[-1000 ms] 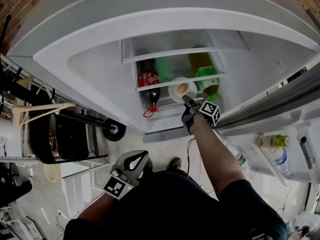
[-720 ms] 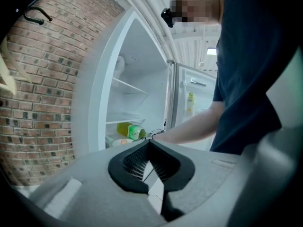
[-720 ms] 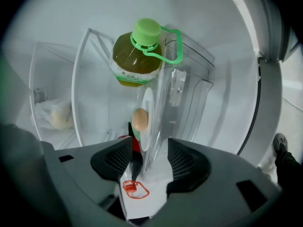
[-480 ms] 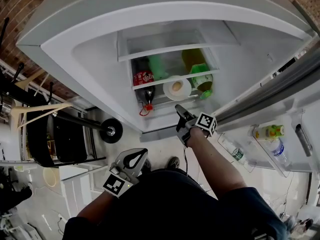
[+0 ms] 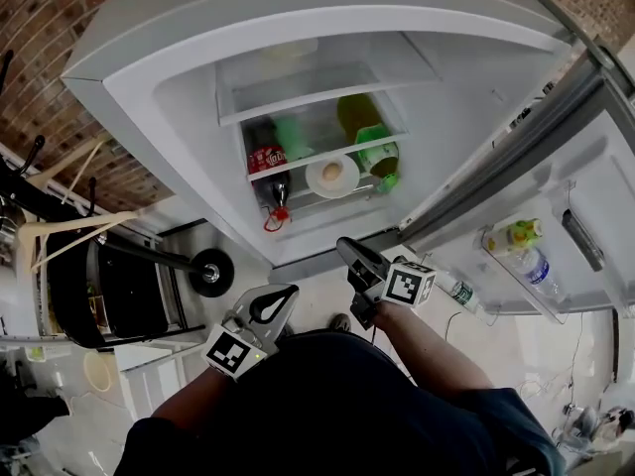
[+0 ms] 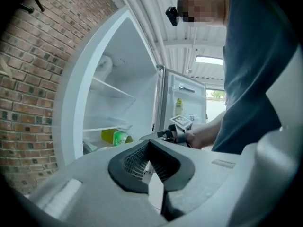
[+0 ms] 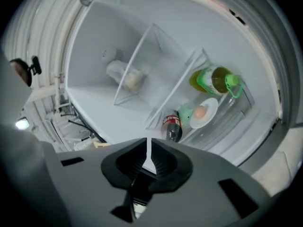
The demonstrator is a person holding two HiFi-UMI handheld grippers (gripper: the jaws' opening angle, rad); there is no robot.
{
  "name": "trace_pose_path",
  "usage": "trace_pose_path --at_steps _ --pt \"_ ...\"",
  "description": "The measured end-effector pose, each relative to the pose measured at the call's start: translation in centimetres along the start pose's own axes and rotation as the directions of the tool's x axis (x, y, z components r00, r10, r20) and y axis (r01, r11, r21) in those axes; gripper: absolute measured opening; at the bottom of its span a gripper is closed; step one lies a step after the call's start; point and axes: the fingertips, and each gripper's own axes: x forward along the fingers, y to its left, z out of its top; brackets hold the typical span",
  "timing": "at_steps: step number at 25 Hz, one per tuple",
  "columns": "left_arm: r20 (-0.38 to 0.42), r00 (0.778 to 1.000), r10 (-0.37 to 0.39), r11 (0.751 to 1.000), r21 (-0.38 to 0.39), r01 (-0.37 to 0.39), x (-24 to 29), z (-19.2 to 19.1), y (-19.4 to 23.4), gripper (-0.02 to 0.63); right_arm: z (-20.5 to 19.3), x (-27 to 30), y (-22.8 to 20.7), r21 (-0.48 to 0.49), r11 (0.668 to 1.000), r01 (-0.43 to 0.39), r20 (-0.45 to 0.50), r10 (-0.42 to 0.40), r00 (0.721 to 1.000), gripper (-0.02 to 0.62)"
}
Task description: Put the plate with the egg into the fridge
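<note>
The white plate (image 5: pixel 332 176) with the egg (image 5: pixel 331 171) lies on a shelf inside the open fridge (image 5: pixel 179 117), between a cola bottle (image 5: pixel 268 159) and a green bottle (image 5: pixel 377 153). In the right gripper view the plate (image 7: pixel 204 113) and egg (image 7: pixel 200 111) sit far beyond the jaws. My right gripper (image 5: pixel 349 250) is outside the fridge, below its front edge. Its jaws are closing to a thin slit with nothing between them (image 7: pixel 148 148). My left gripper (image 5: pixel 281 297) hangs by my body, shut and empty (image 6: pixel 148 148).
The fridge door stands open at the right, its rack (image 5: pixel 521 251) holding bottles. An upper glass shelf (image 5: pixel 298 92) is bare. A dark stand with a wheel (image 5: pixel 210 269) and a rack (image 5: pixel 89 286) are at the left, by a brick wall (image 5: pixel 60 87).
My right gripper has left the plate on the shelf and pulled back out of the fridge toward me, its jaws narrowing. The left gripper has stayed in place.
</note>
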Motion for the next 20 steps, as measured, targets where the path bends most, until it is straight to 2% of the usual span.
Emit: trace_pose_path --at_steps 3,6,8,12,13,16,20 --pt "0.008 0.999 -0.033 0.999 -0.002 0.033 0.5 0.4 -0.4 0.002 -1.1 -1.0 2.9 -0.143 0.989 -0.043 -0.041 0.038 0.998 0.023" --pt "0.012 0.998 -0.062 0.998 0.007 0.062 0.8 0.7 -0.8 0.002 -2.0 -1.8 5.2 -0.280 0.957 -0.080 -0.075 0.061 0.995 0.018" --pt "0.013 0.997 -0.076 0.997 0.010 0.076 0.9 0.9 -1.0 0.002 -2.4 -2.3 6.6 -0.380 0.920 -0.097 -0.089 0.068 0.994 0.015" --pt "0.014 0.995 -0.101 0.995 0.018 0.101 1.1 1.2 -1.2 0.002 -2.9 -2.9 9.0 -0.562 0.818 -0.126 -0.098 0.086 0.991 0.011" --pt "0.013 0.994 -0.105 0.994 0.018 0.105 1.1 1.3 -1.3 0.002 -3.0 -3.0 9.1 -0.589 0.800 -0.117 -0.092 0.077 0.993 0.011" --pt "0.015 0.993 -0.119 0.993 0.020 0.118 1.4 1.4 -1.4 0.002 -3.4 -3.5 9.0 -0.629 0.773 -0.080 -0.086 0.033 0.996 0.011" --pt "0.001 0.990 -0.138 0.990 0.030 0.138 1.5 1.1 -1.5 0.002 -3.9 -3.4 9.6 -0.694 0.715 -0.088 -0.088 0.038 0.995 0.009"
